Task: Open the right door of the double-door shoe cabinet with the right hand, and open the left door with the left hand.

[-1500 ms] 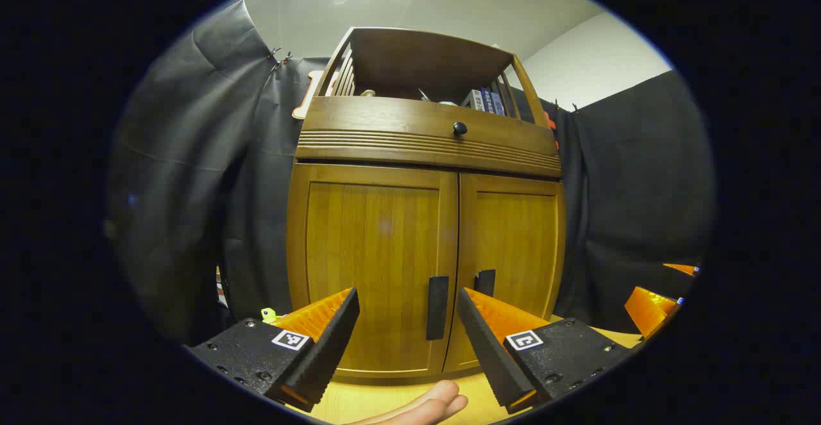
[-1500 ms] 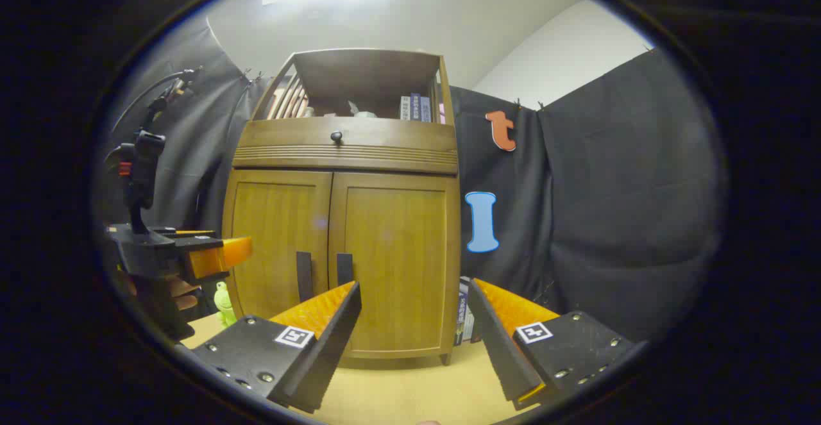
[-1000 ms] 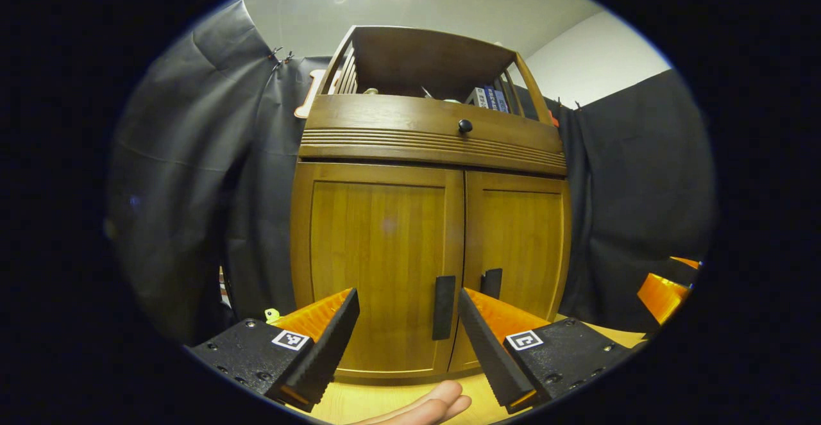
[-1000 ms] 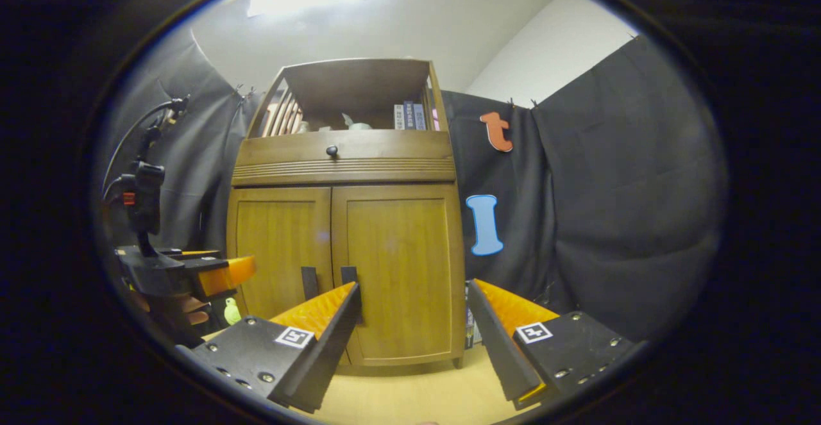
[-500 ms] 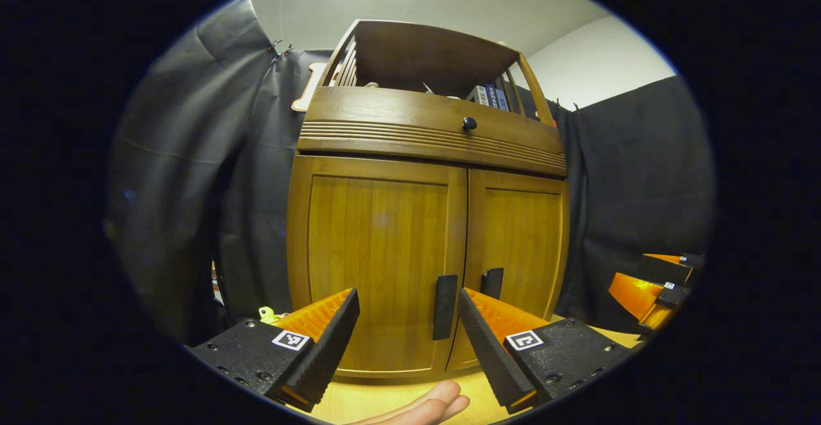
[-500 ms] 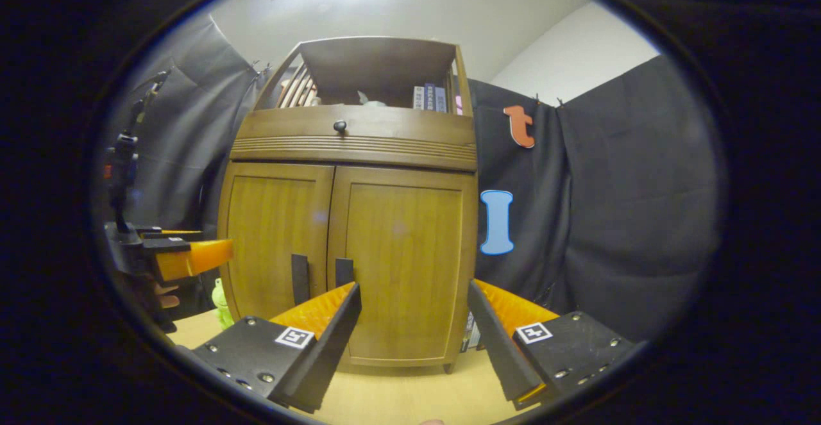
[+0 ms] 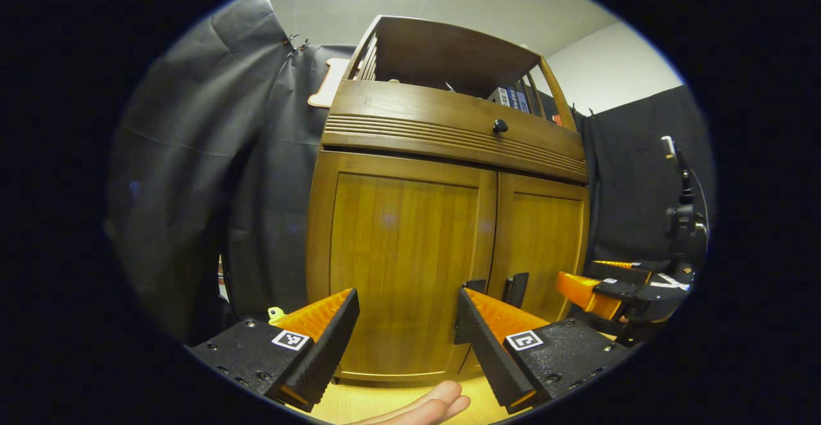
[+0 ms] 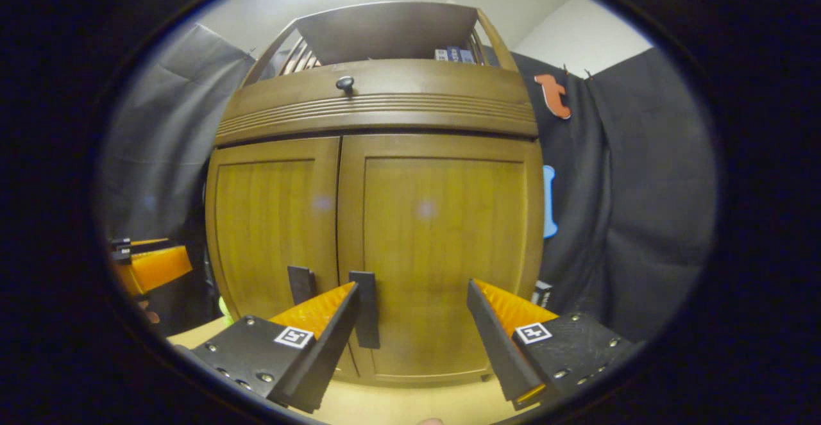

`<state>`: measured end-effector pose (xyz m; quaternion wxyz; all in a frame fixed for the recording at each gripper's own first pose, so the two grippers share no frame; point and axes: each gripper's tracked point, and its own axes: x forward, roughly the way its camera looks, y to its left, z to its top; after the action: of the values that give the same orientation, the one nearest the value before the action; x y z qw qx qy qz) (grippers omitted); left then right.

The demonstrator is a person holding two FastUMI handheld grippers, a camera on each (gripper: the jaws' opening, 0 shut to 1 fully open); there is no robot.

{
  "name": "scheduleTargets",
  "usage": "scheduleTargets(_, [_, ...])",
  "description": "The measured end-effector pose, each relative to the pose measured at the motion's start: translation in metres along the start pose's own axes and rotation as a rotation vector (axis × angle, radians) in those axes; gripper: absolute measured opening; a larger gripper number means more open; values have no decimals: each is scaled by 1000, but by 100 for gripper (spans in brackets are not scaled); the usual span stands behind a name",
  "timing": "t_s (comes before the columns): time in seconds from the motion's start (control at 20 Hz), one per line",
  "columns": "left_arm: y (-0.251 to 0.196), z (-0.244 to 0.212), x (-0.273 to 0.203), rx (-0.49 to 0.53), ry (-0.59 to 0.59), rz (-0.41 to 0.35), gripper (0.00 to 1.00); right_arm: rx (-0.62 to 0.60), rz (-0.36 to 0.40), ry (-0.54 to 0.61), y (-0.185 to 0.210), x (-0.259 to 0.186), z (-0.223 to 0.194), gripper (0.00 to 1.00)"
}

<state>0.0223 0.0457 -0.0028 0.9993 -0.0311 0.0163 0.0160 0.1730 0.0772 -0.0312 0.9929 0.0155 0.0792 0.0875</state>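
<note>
Both doors of the shoe cabinet (image 8: 378, 233) are shut as two hand-held grippers close in on its handles. In the right gripper view, the right hand-held gripper (image 8: 410, 329) has moved much nearer over the last second and a half: the cabinet front now looms large, and the right door's handle (image 8: 367, 309) stands just behind the tip of one finger, not yet between the two. Its jaws are wide apart and hold nothing.

In the left gripper view, the left hand-held gripper (image 7: 407, 329) is likewise spread wide and empty, with a person's fingertips (image 7: 426, 406) showing at the bottom over the pale worktop (image 7: 359, 402). It has swung sideways, so the left door's handle (image 7: 468, 303), earlier framed between its fingers, is now partly hidden behind one of them. Beyond it the other gripper has come in from the edge to sit close to the right door (image 7: 542, 245).

Farther back, the left door (image 7: 401, 265) fills the middle, with a knobbed drawer (image 7: 449, 130) above and an open shelf of books (image 7: 510, 97) on top. Judged from this, the right door will be gripped first, though the handle must still be centred.
</note>
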Motion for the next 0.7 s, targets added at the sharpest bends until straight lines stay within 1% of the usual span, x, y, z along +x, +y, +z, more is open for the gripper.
scheduleTargets(0.05, [1,-3,1,-2,8,3,96,11,10,16,6,10,-6,100])
scheduleTargets(0.1, [3,-4,2,-6,16,10,92,10,26,25,14,17,-10,99])
scheduleTargets(0.15, [5,-5,4,-11,21,18,92,3,36,32,20,25,-15,95])
scheduleTargets(0.2, [6,-6,4,-16,26,26,92,-7,33,41,23,31,-20,99])
scheduleTargets(0.25, [7,-7,4,-17,29,31,92,-18,38,47,28,38,-24,94])
scheduleTargets(0.3, [6,-7,4,-15,31,28,95,-25,44,55,33,43,-29,99])
scheduleTargets(0.35, [3,-7,4,-18,28,20,95,-31,53,62,38,46,-32,94])
scheduleTargets(0.4, [-1,-6,4,-22,26,7,95,-28,62,79,43,54,-38,94])
scheduleTargets(0.45, [-4,-7,3,-21,28,-2,92,-24,65,111,48,61,-47,84])
scheduleTargets(0.5, [-7,-8,2,-16,32,-6,95,-36,41,143,46,69,-55,73])
scheduleTargets(0.55, [-8,-10,2,-7,36,-8,92,-28,61,193,52,69,-64,62])
scheduleTargets(0.6, [-10,-10,2,1,38,-10,95,-16,63,158,49,74,-60,51])
scheduleTargets(0.7, [-12,-11,3,8,39,-8,92,-15,90,150,50,74,-60,30])
